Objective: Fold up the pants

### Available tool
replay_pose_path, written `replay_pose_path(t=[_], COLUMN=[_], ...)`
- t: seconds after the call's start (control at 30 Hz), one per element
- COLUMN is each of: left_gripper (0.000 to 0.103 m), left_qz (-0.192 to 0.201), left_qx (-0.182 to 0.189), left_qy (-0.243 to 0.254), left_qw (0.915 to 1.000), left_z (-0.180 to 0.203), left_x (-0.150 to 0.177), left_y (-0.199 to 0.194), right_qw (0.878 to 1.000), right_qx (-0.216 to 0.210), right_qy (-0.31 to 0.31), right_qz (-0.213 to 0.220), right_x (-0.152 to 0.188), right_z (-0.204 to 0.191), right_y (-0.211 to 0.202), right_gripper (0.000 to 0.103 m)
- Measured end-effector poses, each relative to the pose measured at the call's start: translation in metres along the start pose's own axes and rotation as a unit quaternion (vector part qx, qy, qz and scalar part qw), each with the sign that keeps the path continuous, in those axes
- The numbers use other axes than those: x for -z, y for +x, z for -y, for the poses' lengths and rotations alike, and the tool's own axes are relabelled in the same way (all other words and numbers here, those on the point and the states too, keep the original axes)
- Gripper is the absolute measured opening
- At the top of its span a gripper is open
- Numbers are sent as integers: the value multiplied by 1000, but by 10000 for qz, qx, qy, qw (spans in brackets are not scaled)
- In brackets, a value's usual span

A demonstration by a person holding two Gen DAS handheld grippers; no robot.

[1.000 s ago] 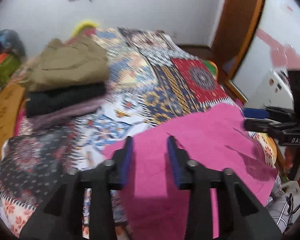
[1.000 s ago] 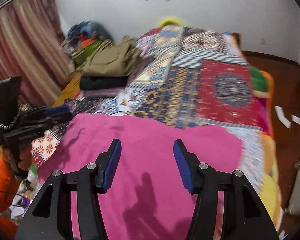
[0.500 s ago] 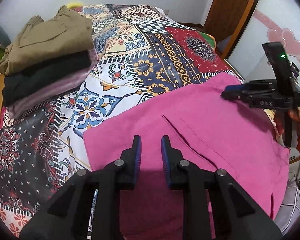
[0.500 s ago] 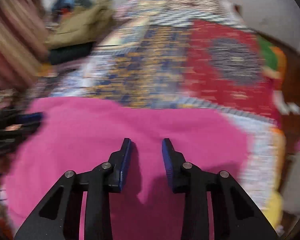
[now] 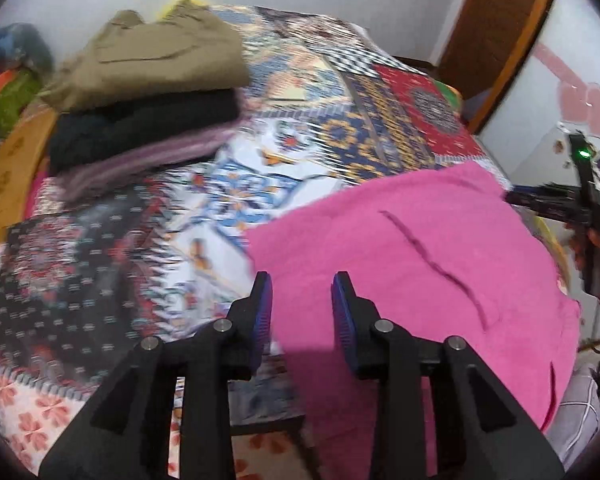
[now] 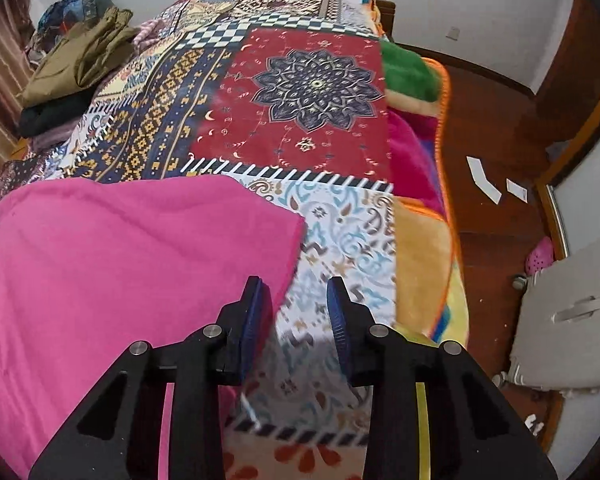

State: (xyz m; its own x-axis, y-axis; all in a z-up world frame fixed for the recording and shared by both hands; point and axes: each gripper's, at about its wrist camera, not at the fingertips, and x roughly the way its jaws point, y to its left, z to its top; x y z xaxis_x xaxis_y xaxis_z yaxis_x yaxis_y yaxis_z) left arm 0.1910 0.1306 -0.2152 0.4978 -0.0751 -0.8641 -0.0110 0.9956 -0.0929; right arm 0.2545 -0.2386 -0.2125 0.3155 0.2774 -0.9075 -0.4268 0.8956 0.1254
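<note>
1. Pink pants lie flat on the patchwork bedspread.
2. Left gripper: narrow gap, jaws just been opening, nothing clamped; pants' edge shows btwn the tips, most of the cloth to their right.
3. Right gripper: narrow gap, holding nothing; pants' corner just beyond the left finger, bedspread btwn the tips.
4. Stack of folded clothes far beyond left tips.

We hold both grippers tilted steeply downward. Our left gripper has just been opening its jaws, which stand part open with nothing pinched between them. Our right gripper also stands part open, gripping nothing, its jaws having narrowed moments ago.
</note>
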Motion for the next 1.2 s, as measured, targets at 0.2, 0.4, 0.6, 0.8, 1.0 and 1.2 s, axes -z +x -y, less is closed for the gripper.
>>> replay_pose_path(t=[0.2,0.4,0.6,0.8,1.0,1.2], left_gripper=[34,34,34,34,34,34], left_qz=[336,473,124,-255,-309,-298], left_qx=[-157,139,313,462,575,474], left_qy=[9,322,779,914,753,837], left_qw=[9993,9983,9964,9944,9950,9949], left_z=[-8,22,54,62,56,58], left_x=[-30,-73,-79,-58,-47,-44], left_y=[-20,-8,32,58,64,67], right_qw=[9984,9951,9926,9890,9852,9866], right_qx=[-371,-778,-914,-1115,-1291,-1282], right_qy=[-19,-324,-799,-887,-1015,-974], right_qz=[432,510,4,-389,-489,-255], right_x=[-25,-62,-83,-79,-74,-69], right_z=[-8,-35,-54,-49,-50,-55], right_y=[-19,0,45,68,67,66], right_gripper=[40,47,47,47,47,34])
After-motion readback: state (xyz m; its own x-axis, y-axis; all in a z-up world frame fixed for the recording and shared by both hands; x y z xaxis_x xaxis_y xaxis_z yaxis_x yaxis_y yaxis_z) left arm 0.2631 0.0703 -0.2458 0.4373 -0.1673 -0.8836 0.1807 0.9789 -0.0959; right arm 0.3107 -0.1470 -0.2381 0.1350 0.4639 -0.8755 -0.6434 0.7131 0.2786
